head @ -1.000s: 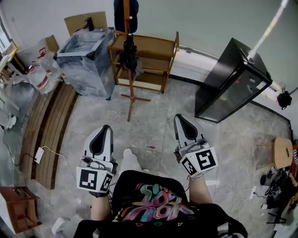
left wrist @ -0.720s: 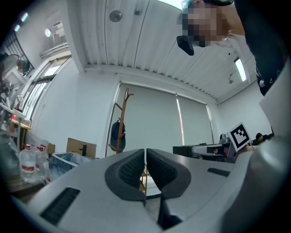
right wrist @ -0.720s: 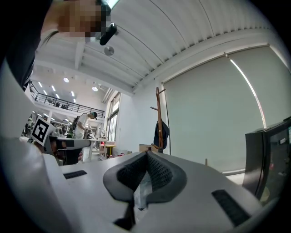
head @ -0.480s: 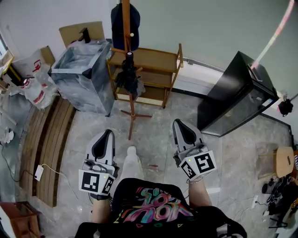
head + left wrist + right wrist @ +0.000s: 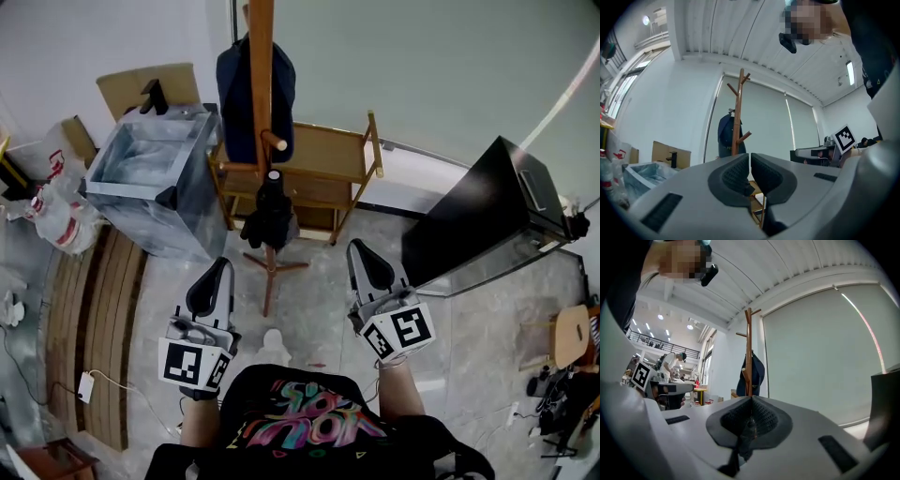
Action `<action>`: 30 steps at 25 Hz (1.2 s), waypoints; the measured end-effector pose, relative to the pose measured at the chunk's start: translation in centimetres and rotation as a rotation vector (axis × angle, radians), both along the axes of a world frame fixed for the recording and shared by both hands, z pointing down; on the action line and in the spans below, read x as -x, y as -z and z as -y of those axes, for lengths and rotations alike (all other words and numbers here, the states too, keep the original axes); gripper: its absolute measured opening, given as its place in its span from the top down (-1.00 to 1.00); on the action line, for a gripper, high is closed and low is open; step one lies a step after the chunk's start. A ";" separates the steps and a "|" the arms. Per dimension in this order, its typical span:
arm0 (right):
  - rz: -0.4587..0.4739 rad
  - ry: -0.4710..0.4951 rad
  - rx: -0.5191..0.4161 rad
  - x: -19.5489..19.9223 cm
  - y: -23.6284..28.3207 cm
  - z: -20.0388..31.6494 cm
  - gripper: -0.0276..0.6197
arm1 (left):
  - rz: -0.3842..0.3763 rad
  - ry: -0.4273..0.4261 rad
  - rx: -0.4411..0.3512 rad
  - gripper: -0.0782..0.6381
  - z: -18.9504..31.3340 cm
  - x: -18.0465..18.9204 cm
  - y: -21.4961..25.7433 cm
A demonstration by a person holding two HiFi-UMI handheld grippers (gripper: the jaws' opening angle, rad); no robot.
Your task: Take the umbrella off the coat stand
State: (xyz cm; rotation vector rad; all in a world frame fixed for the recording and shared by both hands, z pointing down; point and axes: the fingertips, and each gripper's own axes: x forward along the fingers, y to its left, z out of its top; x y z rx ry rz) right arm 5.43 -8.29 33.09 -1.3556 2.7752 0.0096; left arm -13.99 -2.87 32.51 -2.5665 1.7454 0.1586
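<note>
Coat stand [image 5: 261, 84]: tall wooden pole, with a dark garment [image 5: 239, 103] on its far side.
Umbrella [image 5: 270, 214]: black, folded, hanging against the pole just under a low peg, above the stand's feet.
Left gripper [image 5: 216, 277], right gripper [image 5: 364, 261]: jaws pressed together, nothing between them, both short of the stand.
Judgement: spread one claw before reaching, pinch the umbrella near its top, then lift it clear of the peg.
</note>
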 end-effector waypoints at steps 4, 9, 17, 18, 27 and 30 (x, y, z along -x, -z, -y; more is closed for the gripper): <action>0.003 -0.033 0.000 1.5 0.3 4.8 0.87 | 0.010 -0.033 0.008 0.69 5.1 1.6 0.1; 0.008 -0.050 0.004 2.3 0.4 8.3 0.87 | 0.014 -0.059 0.025 0.69 8.9 2.2 -0.4; 0.001 0.002 0.031 2.1 -0.2 10.3 0.87 | -0.004 -0.034 0.054 0.69 11.0 0.8 -1.4; -0.003 0.017 0.035 2.2 -0.3 10.5 0.87 | -0.006 -0.026 0.052 0.69 11.2 0.6 -1.3; -0.004 0.096 0.040 2.4 -0.3 12.0 0.87 | -0.014 0.017 0.049 0.69 12.7 -1.0 -1.4; 0.003 0.107 0.041 2.2 -0.2 12.3 0.87 | -0.011 0.034 0.050 0.69 12.9 -0.8 -1.4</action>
